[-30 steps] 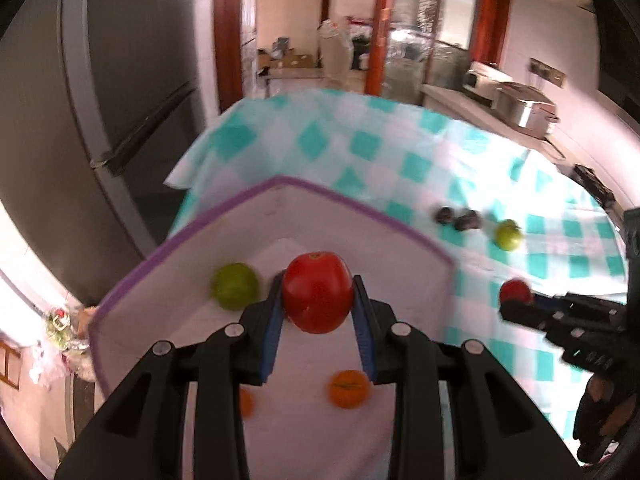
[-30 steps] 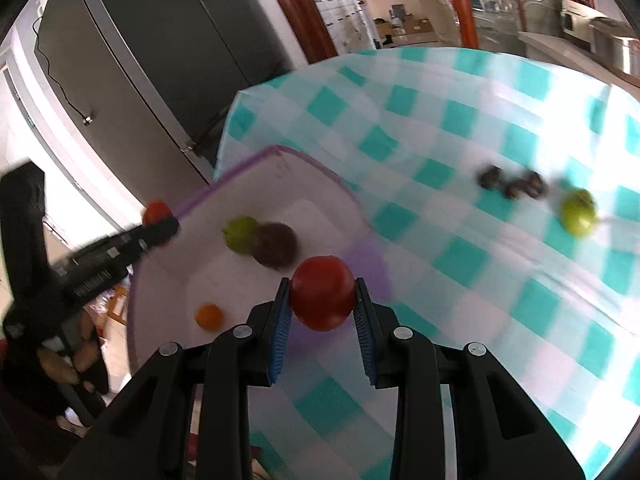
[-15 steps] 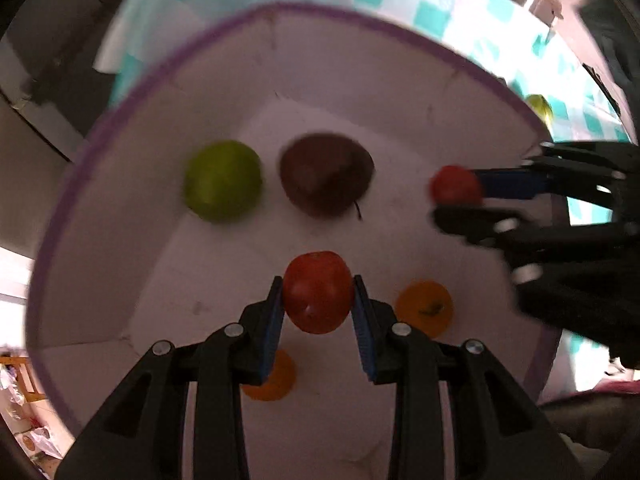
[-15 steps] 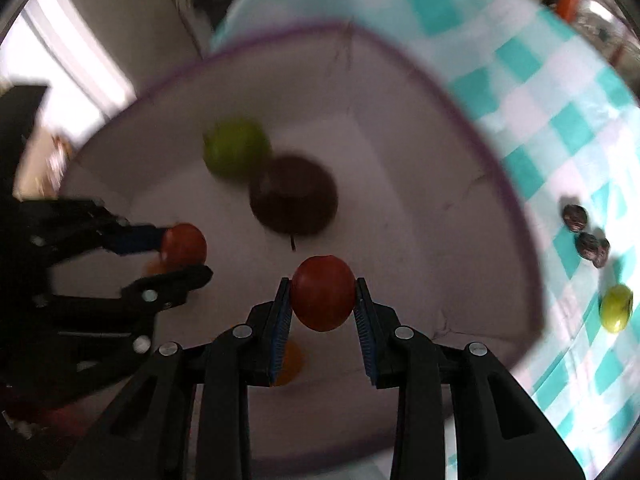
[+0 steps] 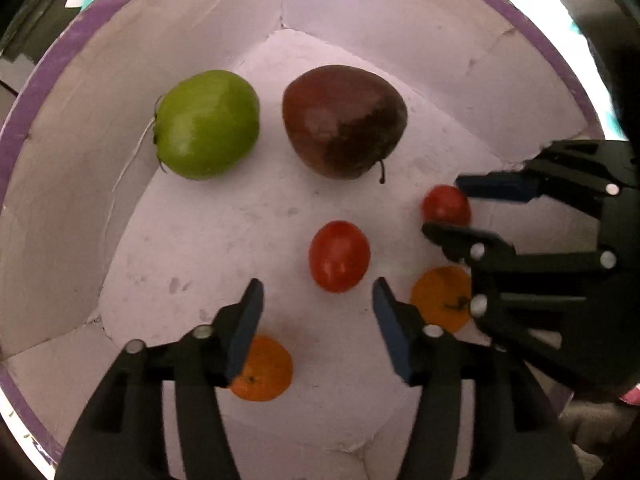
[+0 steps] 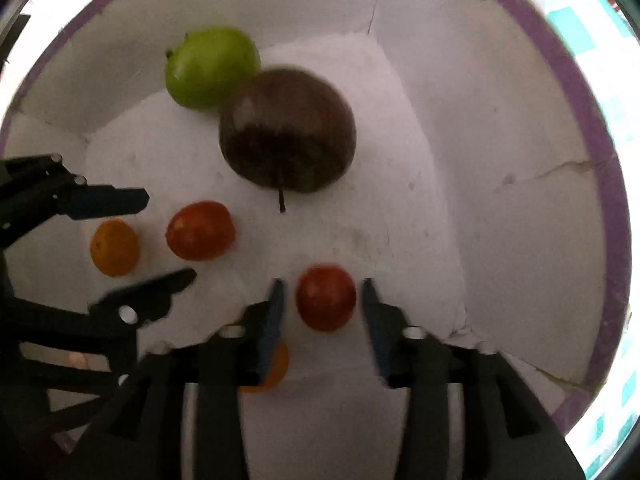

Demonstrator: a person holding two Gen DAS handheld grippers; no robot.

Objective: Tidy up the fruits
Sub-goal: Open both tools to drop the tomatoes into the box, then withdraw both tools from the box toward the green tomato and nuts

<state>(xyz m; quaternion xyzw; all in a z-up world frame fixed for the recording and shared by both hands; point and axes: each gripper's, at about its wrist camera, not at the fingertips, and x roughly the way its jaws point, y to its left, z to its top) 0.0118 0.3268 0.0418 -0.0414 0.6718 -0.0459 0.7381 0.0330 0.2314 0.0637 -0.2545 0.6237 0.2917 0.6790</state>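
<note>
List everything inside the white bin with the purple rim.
In the bin: a green apple, a dark red apple, two red tomatoes and two oranges. Both tongs are opening, each with a tomato between its jaws. Tongs partly cover both oranges.

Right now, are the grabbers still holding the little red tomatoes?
No. Both are opening: the left gripper and right gripper each have a red tomato lying loose between the pads.

We're looking straight down into a white bin (image 5: 400,28) with a purple rim, and six fruits lie on its floor: far left a green apple (image 5: 206,124), beside it a dark red apple (image 5: 344,120), nearer two tomatoes (image 5: 339,256) (image 5: 446,205) and two small oranges (image 5: 264,372) (image 5: 438,296).
</note>
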